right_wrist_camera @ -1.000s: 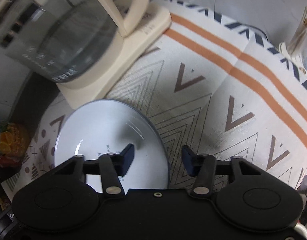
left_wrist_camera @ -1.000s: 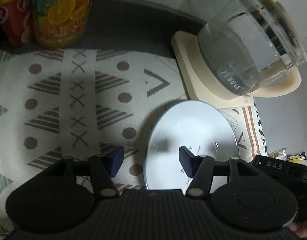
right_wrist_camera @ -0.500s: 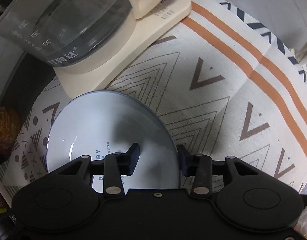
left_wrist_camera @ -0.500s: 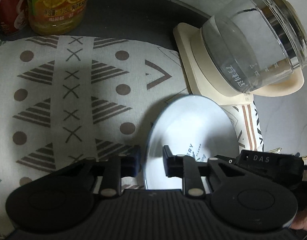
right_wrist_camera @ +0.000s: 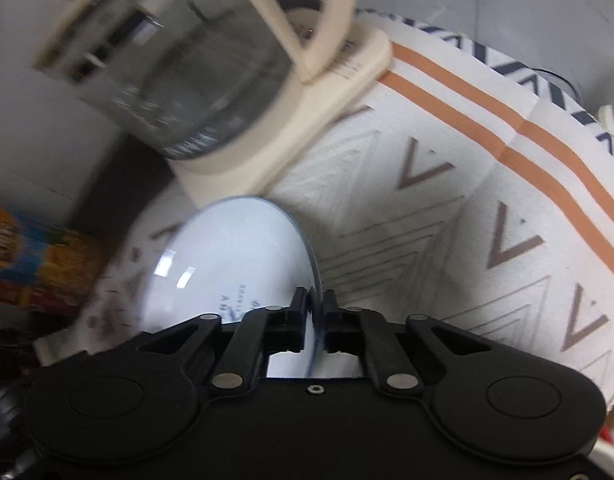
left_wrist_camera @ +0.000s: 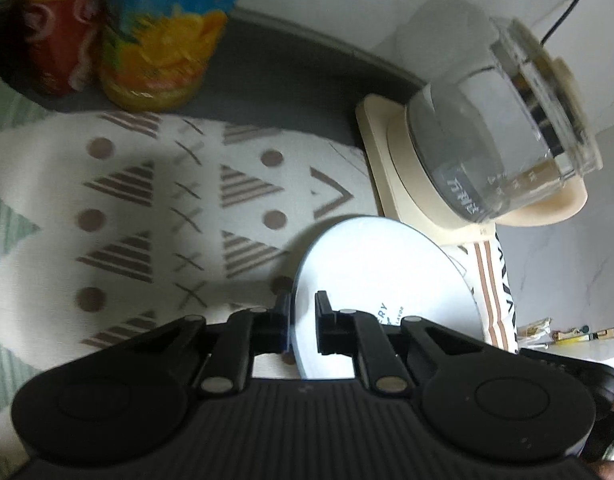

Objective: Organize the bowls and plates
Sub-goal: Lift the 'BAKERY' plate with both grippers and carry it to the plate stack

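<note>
A pale blue-white plate (left_wrist_camera: pixel 383 276) with dark lettering shows in both wrist views and is tilted up off the patterned cloth. My left gripper (left_wrist_camera: pixel 301 322) is shut on the plate's left rim. My right gripper (right_wrist_camera: pixel 316 322) is shut on the plate's right rim; the plate (right_wrist_camera: pixel 231 256) stretches away to the left of it. The near part of the plate is hidden behind both gripper bodies.
A glass kettle (left_wrist_camera: pixel 503 140) on a cream base (left_wrist_camera: pixel 391 176) stands just behind the plate; it also shows in the right wrist view (right_wrist_camera: pixel 195 68). An orange-label bottle (left_wrist_camera: pixel 167 36) and a red bottle (left_wrist_camera: pixel 55 36) stand at the far left. Patterned cloths (right_wrist_camera: pixel 467 216) cover the table.
Both grippers have closed from open onto opposite rims of the plate. The plate has tipped up off the cloth and both views have shifted with blur.
</note>
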Available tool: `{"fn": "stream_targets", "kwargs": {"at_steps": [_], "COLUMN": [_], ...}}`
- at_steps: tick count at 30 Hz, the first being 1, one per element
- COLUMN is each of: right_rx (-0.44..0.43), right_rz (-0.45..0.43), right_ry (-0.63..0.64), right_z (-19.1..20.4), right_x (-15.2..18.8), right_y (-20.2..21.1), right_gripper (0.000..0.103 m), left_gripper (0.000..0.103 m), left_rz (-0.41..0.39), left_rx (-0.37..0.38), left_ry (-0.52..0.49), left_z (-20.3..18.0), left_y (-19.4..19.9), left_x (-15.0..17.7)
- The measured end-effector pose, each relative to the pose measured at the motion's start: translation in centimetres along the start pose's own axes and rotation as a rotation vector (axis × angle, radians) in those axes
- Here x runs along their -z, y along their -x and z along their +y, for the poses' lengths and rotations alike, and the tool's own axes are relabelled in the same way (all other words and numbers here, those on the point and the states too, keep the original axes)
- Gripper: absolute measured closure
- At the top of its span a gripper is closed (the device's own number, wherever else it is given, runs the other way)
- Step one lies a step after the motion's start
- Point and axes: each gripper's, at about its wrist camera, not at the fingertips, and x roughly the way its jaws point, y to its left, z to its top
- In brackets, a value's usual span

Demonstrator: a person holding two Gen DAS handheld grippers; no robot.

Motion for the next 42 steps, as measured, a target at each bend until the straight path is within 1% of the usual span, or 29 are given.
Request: {"fn": "stream_targets", "kwargs": {"at_steps": [1, 4, 12, 20, 29, 33, 42], "right_rx": [-0.019, -0.026, -0.088, -0.170, -0.236, -0.260, -0.300], "right_rz": [-0.011, -0.020, -0.035, -0.025, -0.005, 0.021, 0.042], "right_ry": [0.009, 0.052, 0.100, 0.191, 0.277, 0.291, 0.357], "right_z": [0.6, 1.9, 3.4, 6.0, 7.6, 7.6, 7.4], "right_x": [0.0, 0.2, 1.5, 3.4, 6.3, 7.6, 11.0], "right_y": [0.2, 0.4, 2.0, 3.2, 4.8, 5.4, 7.2], "right_gripper": [0.099, 0.098, 0.098, 0.098, 0.098, 0.098, 0.098], "left_gripper": [0.093, 0.093, 0.093, 0.093, 0.093, 0.093, 0.093], "left_rz": [-0.008, -0.029, -0.096, -0.186, -0.241, -0.266, -0.294], "left_rx": [0.001, -0.009, -0.016, -0.052, -0.097, -0.111, -0.134], "left_ry": [0.009, 0.020, 0.049, 0.122, 0.185, 0.208, 0.245], "left_z": [0.3, 0.8, 2.3, 4.1, 5.5, 6.1, 7.3], "left_y": [0.4, 1.7, 5.4, 9.9, 14.0, 15.7, 18.5], "left_x": [0.0, 0.3, 1.7, 3.7, 7.7, 9.5, 13.6]}}
